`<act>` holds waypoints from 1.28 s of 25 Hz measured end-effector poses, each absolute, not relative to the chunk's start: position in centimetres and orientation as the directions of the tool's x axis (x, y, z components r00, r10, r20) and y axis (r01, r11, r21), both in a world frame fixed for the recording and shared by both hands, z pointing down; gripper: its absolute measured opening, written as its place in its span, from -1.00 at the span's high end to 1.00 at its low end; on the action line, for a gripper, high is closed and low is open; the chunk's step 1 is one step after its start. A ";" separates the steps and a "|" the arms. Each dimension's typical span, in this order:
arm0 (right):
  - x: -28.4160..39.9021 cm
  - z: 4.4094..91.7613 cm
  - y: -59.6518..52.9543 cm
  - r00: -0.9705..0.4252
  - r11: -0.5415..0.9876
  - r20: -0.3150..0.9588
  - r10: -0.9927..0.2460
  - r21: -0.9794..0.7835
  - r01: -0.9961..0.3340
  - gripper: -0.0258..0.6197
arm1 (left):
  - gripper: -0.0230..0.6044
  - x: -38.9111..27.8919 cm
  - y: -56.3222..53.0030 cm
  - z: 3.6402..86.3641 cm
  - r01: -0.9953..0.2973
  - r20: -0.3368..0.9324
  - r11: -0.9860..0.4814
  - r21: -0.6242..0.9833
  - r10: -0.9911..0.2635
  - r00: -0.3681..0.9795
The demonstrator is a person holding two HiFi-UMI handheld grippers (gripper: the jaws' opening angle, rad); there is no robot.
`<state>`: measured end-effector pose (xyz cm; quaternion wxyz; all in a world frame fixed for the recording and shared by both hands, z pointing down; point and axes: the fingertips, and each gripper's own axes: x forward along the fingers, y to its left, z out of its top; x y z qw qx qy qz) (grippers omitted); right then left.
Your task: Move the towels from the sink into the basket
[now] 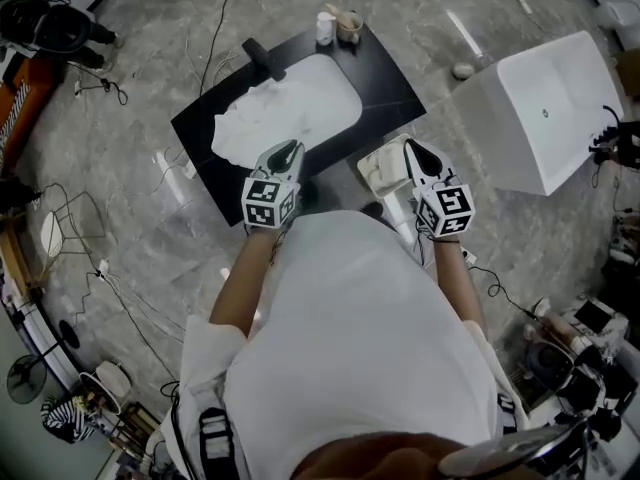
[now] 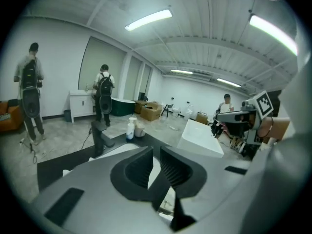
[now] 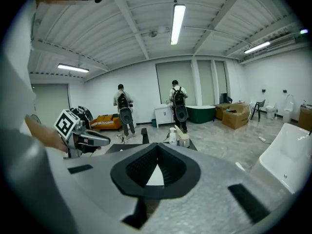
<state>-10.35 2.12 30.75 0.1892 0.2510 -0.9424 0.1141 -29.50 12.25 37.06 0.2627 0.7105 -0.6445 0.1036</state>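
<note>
Tongs: left gripper [image 1: 289, 146], right gripper [image 1: 413, 147] pinched closed, empty; reach step.
Sink [image 1: 333, 81]: towels [image 1: 262, 118] at twelve o'clock; left must open.

2 grippers are held out ahead of the body, side by side and well apart. The left gripper [image 1: 287, 150] is carried on a bare left forearm [image 1: 243, 290] and is pointed forward and somewhat down. In the left gripper view its jaws are seen closed, with nothing between them. The right gripper [image 1: 413, 150] is held likewise on the right forearm [image 1: 456, 286]. Its jaws are met at the tips and nothing is held in them.
</note>
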 end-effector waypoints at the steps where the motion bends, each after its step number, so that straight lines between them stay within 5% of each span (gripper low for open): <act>1: -10.9 31.4 2.3 -0.803 0.850 0.423 -0.419 -0.127 -0.511 0.92 | 0.87 -30.5 12.8 38.2 -0.972 0.507 -0.010 0.234 -0.852 0.131; 4: -12.6 33.5 3.1 -0.808 0.864 0.456 -0.373 -0.149 -0.482 0.92 | 0.83 -32.9 14.7 42.0 -0.972 0.584 0.034 0.233 -0.804 0.112; 6: -13.8 34.5 3.8 -0.812 0.874 0.473 -0.341 -0.158 -0.459 0.92 | 0.49 -34.4 16.1 44.6 -0.972 0.641 0.050 0.230 -0.759 0.112; 10: -16.2 36.2 4.9 -0.808 0.887 0.512 -0.292 -0.171 -0.429 0.92 | 0.42 -38.1 18.4 48.9 -0.985 0.728 0.059 0.162 -0.681 0.079; 21: -20.3 40.7 6.4 -0.770 0.875 0.592 -0.239 -0.212 -0.435 0.92 | -0.28 -45.4 19.7 60.0 -0.984 0.877 -0.157 -0.080 -0.480 0.005; 32: -21.2 44.1 7.4 -0.735 0.840 0.637 -0.234 -0.249 -0.483 0.92 | -0.64 -48.7 19.9 69.4 -0.988 0.954 -0.139 -0.071 -0.297 -0.027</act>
